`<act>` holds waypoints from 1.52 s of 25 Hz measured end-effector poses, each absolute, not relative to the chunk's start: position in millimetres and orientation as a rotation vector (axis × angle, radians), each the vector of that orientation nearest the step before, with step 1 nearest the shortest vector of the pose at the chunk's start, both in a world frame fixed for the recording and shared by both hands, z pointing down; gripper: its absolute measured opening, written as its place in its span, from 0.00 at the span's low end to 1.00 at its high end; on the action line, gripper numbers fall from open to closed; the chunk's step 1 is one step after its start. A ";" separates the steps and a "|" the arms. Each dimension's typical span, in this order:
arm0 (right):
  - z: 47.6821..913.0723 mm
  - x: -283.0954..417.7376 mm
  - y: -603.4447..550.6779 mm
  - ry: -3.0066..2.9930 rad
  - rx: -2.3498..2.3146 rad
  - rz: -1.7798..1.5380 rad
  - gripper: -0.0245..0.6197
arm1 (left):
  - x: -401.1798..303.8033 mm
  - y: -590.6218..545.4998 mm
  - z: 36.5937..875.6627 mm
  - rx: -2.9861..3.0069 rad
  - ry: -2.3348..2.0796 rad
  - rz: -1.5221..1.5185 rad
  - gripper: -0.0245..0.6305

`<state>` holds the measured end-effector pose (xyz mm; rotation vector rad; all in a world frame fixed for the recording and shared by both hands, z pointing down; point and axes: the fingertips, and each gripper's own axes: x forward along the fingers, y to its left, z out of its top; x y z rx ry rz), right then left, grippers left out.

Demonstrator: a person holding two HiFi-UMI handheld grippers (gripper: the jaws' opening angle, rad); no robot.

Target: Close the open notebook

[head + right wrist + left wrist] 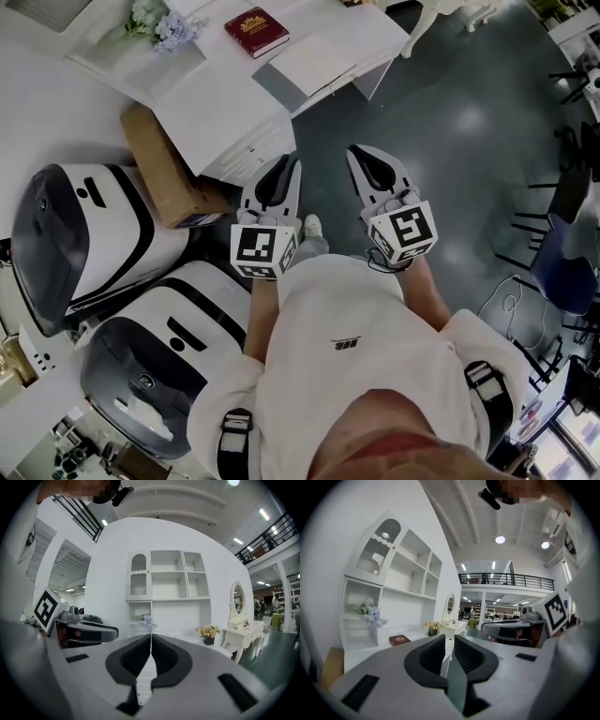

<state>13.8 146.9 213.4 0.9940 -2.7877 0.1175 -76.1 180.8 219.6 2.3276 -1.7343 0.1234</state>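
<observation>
Right claw (364, 161) well apart from notebook (328, 52)

A: Head view: notebook (323, 52) is just a pale flat sheet, pages too small to tell.
B: Ack. Red book (256, 31) cover print is unreadable. Flowers (155, 23) are clipped by the top edge.
A: Hands are hidden under the marker cubes (262, 248). In the left gripper view, the left gripper (449, 638) body blocks the desk (365, 651) front.

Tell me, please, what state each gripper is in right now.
Left gripper: open a little, with nothing between its jaws.
Right gripper: closed, jaw tips touching, holding nothing.
</observation>
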 end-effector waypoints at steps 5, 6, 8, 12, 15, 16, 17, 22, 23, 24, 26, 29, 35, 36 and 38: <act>218.7 -6.6 123.6 -2.770 1.013 0.109 0.04 | -97.3 156.5 225.6 2.338 -1.720 0.122 0.04; 219.2 -9.8 119.6 -2.768 1.015 0.109 0.04 | -100.8 151.8 226.9 2.339 -1.718 0.123 0.04; 220.4 -15.8 111.5 -2.766 1.011 0.112 0.04 | -107.2 141.9 228.9 2.337 -1.716 0.117 0.04; 225.7 -27.5 96.9 -2.762 0.993 0.119 0.04 | -117.9 124.1 235.3 2.326 -1.709 0.109 0.04; 231.0 -31.9 83.3 -2.748 0.995 0.129 0.04 | -122.8 109.5 242.1 2.319 -1.701 0.112 0.04; 233.7 -32.8 78.6 -2.743 0.994 0.133 0.04 | -123.8 104.6 244.8 2.316 -1.697 0.114 0.04; 236.6 -33.8 73.7 -2.738 0.992 0.135 0.04 | -124.8 99.6 247.7 2.313 -1.695 0.117 0.04; 251.8 -38.0 47.3 -2.729 0.958 0.141 0.04 | -128.6 72.2 267.3 2.282 -1.704 0.133 0.04; 253.9 -39.1 41.3 -2.730 0.948 0.143 0.04 | -129.5 66.0 271.3 2.274 -1.707 0.136 0.04; 255.7 -40.5 35.5 -2.732 0.935 0.144 0.04 | -130.7 60.2 275.0 2.265 -1.711 0.138 0.04; 261.4 -43.7 25.6 -2.734 0.896 0.152 0.04 | -133.3 50.9 283.0 2.237 -1.720 0.140 0.04; 272.3 -48.3 8.0 -2.732 0.842 0.175 0.04 | -137.7 35.1 295.2 2.194 -1.738 0.145 0.04; 292.7 -57.4 -26.5 -2.733 0.740 0.216 0.04 | -146.2 5.8 319.1 2.109 -1.769 0.141 0.04; 296.3 -59.3 -32.2 -2.731 0.724 0.219 0.04 | -147.5 1.4 323.6 2.096 -1.773 0.141 0.04; 303.2 -63.2 -43.3 -2.724 0.697 0.224 0.04 | -150.0 -7.5 332.5 2.072 -1.779 0.142 0.04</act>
